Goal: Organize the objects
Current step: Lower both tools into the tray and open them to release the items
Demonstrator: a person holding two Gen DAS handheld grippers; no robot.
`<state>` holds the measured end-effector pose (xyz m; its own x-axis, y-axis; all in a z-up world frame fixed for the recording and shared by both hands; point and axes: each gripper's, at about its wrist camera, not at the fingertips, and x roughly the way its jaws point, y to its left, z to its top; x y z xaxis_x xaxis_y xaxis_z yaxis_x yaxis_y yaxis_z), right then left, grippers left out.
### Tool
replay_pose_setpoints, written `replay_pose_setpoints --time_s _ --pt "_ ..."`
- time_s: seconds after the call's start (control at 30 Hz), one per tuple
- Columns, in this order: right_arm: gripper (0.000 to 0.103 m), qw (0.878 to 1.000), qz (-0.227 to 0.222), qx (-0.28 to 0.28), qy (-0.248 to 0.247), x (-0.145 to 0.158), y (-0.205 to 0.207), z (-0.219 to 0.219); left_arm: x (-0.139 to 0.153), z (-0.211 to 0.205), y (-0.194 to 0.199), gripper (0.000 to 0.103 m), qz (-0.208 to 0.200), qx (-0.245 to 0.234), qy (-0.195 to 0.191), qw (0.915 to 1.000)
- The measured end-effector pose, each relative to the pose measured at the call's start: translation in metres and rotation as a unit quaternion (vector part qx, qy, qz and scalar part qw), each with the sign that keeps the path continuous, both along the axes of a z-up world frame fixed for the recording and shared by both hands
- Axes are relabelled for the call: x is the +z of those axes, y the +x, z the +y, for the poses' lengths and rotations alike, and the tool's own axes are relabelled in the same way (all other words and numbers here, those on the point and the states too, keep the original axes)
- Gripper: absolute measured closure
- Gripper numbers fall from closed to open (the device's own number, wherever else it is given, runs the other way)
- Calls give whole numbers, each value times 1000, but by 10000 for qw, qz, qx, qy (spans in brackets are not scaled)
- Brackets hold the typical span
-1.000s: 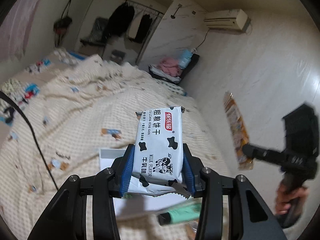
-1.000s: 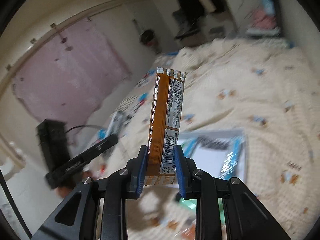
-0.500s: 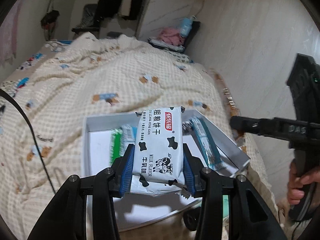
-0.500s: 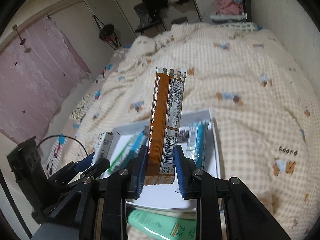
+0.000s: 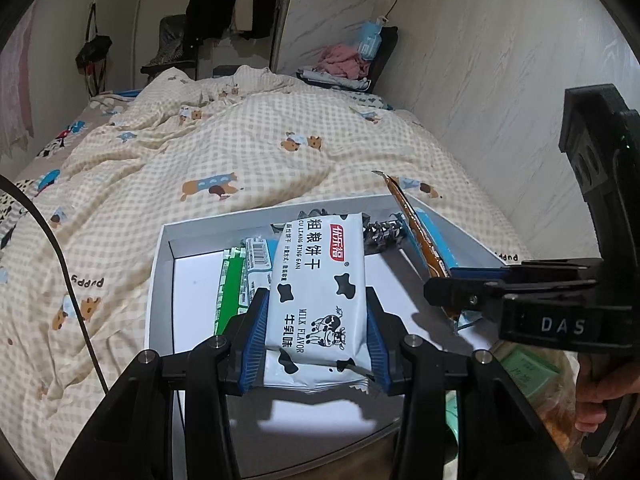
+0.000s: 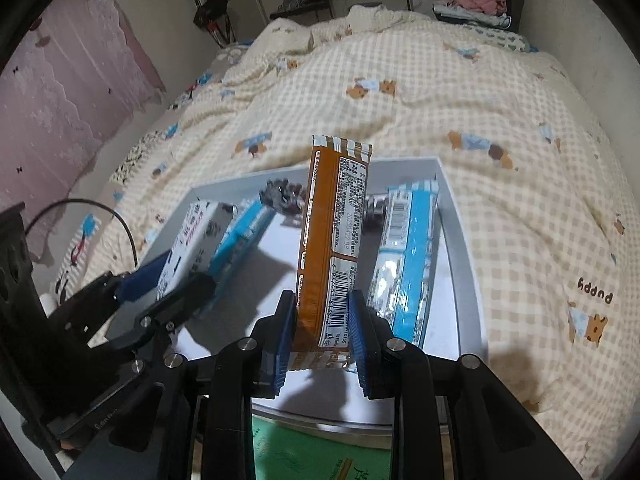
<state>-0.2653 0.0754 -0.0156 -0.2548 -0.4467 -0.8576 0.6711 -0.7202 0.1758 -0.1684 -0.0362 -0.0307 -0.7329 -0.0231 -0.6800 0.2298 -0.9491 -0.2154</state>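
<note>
My left gripper point(image 5: 316, 340) is shut on a white milk-flavour biscuit packet point(image 5: 320, 284) with black cow spots, held over the white box point(image 5: 160, 264) on the bed. My right gripper point(image 6: 322, 338) is shut on a long orange snack packet point(image 6: 334, 232), held upright over the same white box point(image 6: 450, 216). Inside the box lie a green packet point(image 5: 228, 292), a blue packet point(image 6: 404, 264) along the right wall, another blue packet point(image 6: 240, 236) and a small dark silvery item point(image 6: 282, 196). In the left wrist view the right gripper point(image 5: 444, 292) and its orange packet point(image 5: 416, 232) show at the right.
The box rests on a cream checked quilt point(image 6: 500, 120) with bear prints. A green tube point(image 6: 312, 456) lies below the box's near edge. A black cable point(image 5: 60, 264) runs along the left. A white wall point(image 5: 500, 80) is close on the right. A hand point(image 5: 600, 396) holds the right gripper's handle.
Both grippers have come down and tilted toward the bed, so the white box now fills the view beneath the held packets. The right gripper has moved in over the box's right side.
</note>
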Motion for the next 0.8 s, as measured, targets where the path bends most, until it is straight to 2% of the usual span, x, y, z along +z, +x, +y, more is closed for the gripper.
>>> replay_pose_setpoints --time_s 0.53,0.8 --pt "75 9996 93 130 222 -16 6 -3 -14 2 -3 55 -287 102 -138 9994" --pt "75 9995 122 148 252 -18 8 -2 -18 7 -5 54 -327 -97 -153 9993"
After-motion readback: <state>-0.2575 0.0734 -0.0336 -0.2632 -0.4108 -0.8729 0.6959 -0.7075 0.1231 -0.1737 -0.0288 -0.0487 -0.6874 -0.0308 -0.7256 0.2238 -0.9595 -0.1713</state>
